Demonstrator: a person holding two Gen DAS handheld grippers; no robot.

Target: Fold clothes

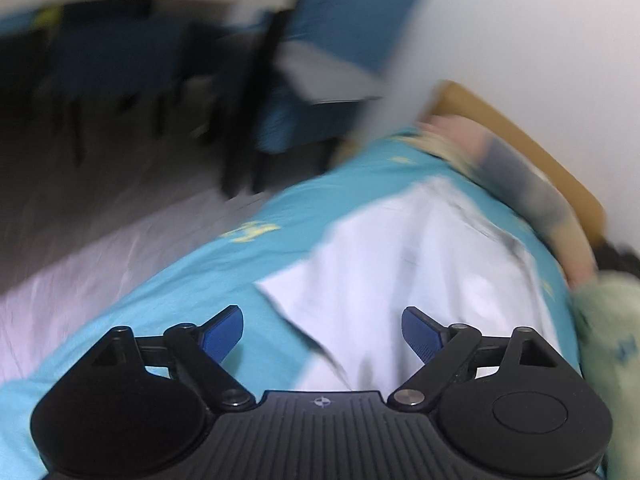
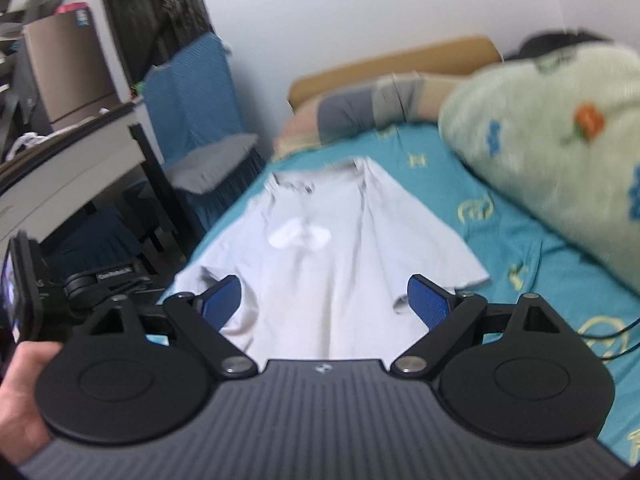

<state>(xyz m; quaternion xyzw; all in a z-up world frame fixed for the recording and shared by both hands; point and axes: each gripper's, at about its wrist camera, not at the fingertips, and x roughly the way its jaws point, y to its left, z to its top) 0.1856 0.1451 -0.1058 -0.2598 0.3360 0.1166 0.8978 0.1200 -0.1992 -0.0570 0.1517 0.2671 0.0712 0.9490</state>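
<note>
White wall [image 2: 360,20] backs a bed [image 2: 500,208] dressed in a turquoise sheet with yellow markings, a tan headboard [image 2: 392,60] at its far end. Left of the bed stands a blue chair [image 2: 192,92] with a grey cushion [image 2: 216,162] on its seat, and beside that a pale tabletop [image 2: 68,152] carrying a cardboard box [image 2: 68,68]. On the right side of the bed lies a large pale green quilt [image 2: 560,148] with coloured prints. A white T-shirt [image 2: 320,248] is spread flat along the middle of the sheet, collar toward the headboard, one sleeve fanned out to the right. Beyond the collar some beige and grey items [image 2: 360,108] lie blurred against the headboard.

Both views are smeared. The right claw [image 2: 324,304] hangs over the shirt's near hem, fingers wide apart, gripping nothing. The left claw [image 1: 322,332] is likewise spread and empty, over the shirt's [image 1: 400,260] near left edge. A hand [image 2: 20,392] holds the left device at the right view's lower left.
</note>
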